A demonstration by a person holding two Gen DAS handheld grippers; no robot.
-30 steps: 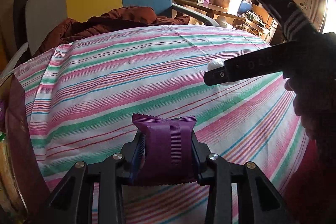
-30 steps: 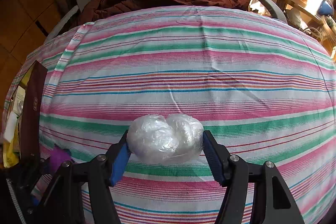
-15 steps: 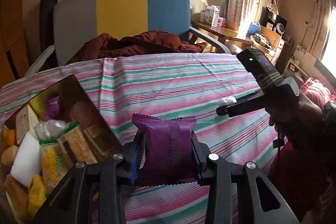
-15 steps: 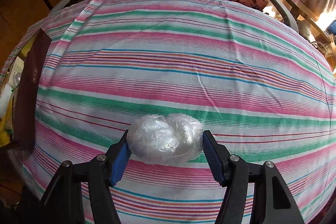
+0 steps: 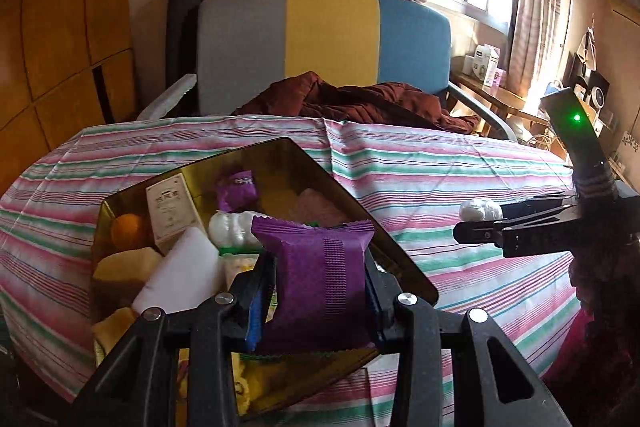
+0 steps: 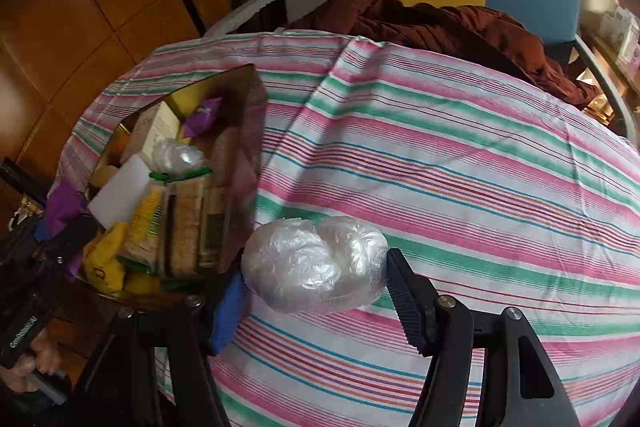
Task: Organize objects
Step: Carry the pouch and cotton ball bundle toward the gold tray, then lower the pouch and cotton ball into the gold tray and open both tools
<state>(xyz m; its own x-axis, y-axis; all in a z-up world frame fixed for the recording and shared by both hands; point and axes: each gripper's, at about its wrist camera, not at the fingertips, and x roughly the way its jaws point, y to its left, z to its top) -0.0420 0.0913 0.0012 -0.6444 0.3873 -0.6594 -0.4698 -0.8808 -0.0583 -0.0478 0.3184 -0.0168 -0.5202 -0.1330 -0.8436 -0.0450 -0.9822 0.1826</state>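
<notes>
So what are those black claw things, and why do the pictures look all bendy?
They are two grabbing tools, one in each of a person's hands. Each has a small camera that looks along its two fingers, and its wide lens bends the picture. The left gripper squeezes a purple snack packet above a golden box already full of snacks and small things. The right gripper squeezes a ball of clear plastic wrap over the striped tablecloth. Behind the table stands a chair with a brown jacket on it.
</notes>
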